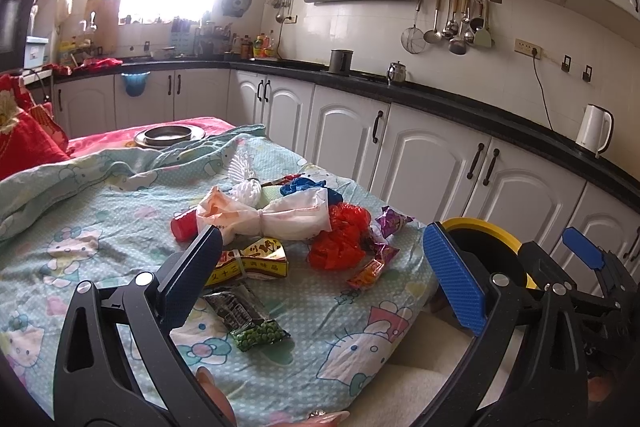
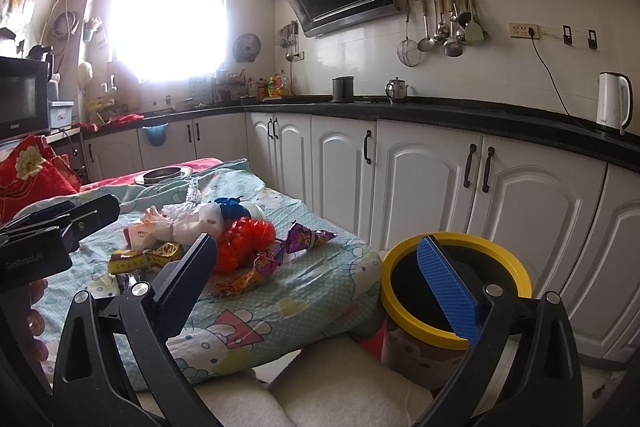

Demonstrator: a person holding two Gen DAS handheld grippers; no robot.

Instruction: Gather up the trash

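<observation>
Both my left gripper [image 1: 320, 259] and right gripper [image 2: 320, 275] hang wide open and empty over light, crinkly wrappers [image 1: 260, 259] heaped mid-table, bin [image 2: 456, 291] off its right edge, so I'd pinch edges.

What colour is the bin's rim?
Yellow; the bin rim shows best in the right wrist view.

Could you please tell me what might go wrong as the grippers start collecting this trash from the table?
1. The wrappers overlap: grabbing the red plastic bag may drag the purple wrapper along, perhaps off the table edge.
2. The yellow-rimmed bin stands below and beside the table, so light wrappers could miss it.
3. The loose tablecloth may get pinched.
</observation>
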